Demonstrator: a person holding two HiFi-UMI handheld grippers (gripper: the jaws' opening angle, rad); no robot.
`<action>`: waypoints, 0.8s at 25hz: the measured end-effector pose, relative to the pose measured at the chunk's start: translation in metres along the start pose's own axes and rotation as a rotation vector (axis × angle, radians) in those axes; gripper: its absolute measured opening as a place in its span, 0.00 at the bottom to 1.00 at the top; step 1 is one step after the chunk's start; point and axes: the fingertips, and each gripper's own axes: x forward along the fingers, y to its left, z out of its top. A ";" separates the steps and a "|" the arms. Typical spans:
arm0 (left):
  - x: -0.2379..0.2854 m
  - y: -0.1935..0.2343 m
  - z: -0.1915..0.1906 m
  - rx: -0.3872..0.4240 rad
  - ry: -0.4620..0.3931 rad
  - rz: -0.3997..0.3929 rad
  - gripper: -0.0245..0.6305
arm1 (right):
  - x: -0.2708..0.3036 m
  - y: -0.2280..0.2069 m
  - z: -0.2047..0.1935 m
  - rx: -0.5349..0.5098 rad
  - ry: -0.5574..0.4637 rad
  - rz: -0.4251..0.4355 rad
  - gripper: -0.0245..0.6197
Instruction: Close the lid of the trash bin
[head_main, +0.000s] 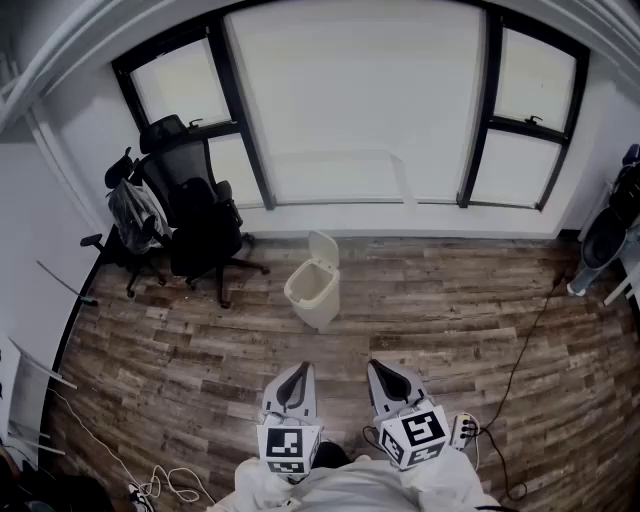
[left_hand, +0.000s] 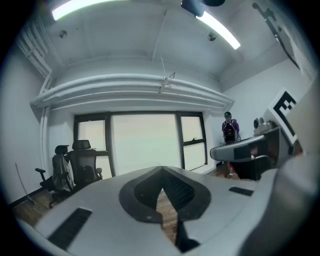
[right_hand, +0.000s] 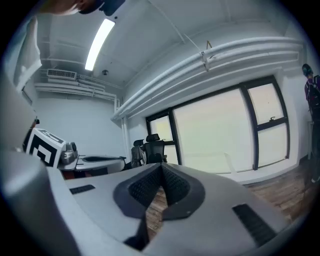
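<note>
Our left gripper (head_main: 296, 382) and right gripper (head_main: 387, 381) both have jaws pressed together, empty. The trash bin (head_main: 312, 296) stands well ahead on the floor (head_main: 450, 305), nearer the left one, its lid (head_main: 323, 248) upright at the far side.

**Q:** Item and condition?
**A:** 1 bin (head_main: 314, 298), cream plastic, tapered body, standing upright on the floor (head_main: 450, 330).

**Q:** Position?
**A:** Mid-room, short of the window (head_main: 360, 100) wall.

**Q:** Lid?
**A:** Lid (head_main: 323, 248) open. Same cream colour, raised near vertical, attached at the rim on the window side. The mouth faces up, uncovered.

**Q:** Contents?
**A:** Too small to tell.
</note>
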 end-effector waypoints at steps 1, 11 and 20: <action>0.002 0.003 -0.001 0.000 0.003 0.000 0.05 | 0.004 0.001 -0.001 0.000 0.001 0.003 0.07; 0.059 0.057 -0.020 -0.031 0.023 0.028 0.05 | 0.081 -0.010 -0.006 -0.012 0.027 0.031 0.07; 0.184 0.132 -0.013 -0.033 0.023 -0.009 0.05 | 0.209 -0.061 0.014 -0.012 0.062 -0.020 0.07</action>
